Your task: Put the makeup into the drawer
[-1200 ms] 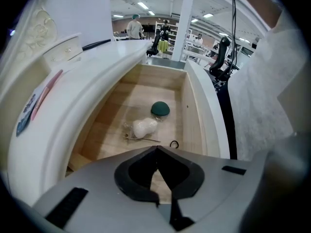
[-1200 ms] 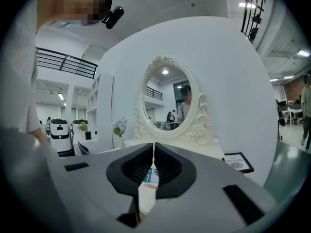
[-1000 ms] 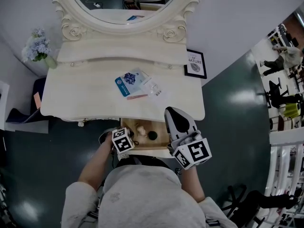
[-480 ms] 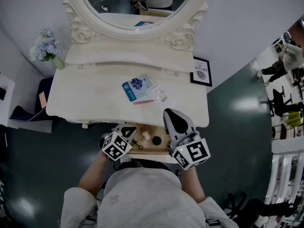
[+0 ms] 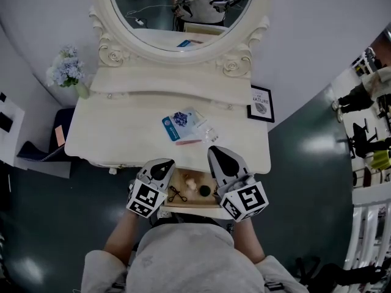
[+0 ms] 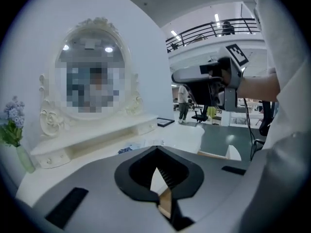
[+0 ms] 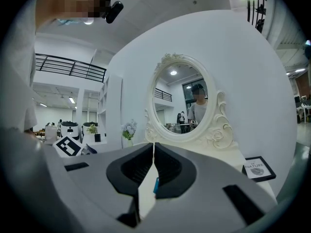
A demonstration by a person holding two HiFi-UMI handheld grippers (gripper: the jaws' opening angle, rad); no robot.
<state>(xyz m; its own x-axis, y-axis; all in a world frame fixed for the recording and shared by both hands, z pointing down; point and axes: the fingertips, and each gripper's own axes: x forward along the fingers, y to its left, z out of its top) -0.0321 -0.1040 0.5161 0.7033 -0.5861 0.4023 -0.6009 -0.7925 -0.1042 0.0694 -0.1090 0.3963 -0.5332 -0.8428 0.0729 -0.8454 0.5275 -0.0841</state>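
Facing pale wall and oval mirror (image 5: 183, 8), working over the white tabletop (image 5: 110, 133). Passing flowers (image 5: 66, 72) at far left. Hovering the left gripper (image 5: 162, 163) over the open drawer (image 5: 189, 207), fingers pressed together on nothing. Leaving the makeup (image 5: 180, 126) lying mid-tabletop, just beyond the drawer, not yet stowed. Holding the right gripper (image 5: 220, 153) alongside, fingers likewise closed and empty. Probably starting a fetch: needing fingers spread, reaching forward over the tabletop's front edge, pinching the flat makeup. Minding the framed picture (image 5: 261, 102) at right; finding open room around the makeup.
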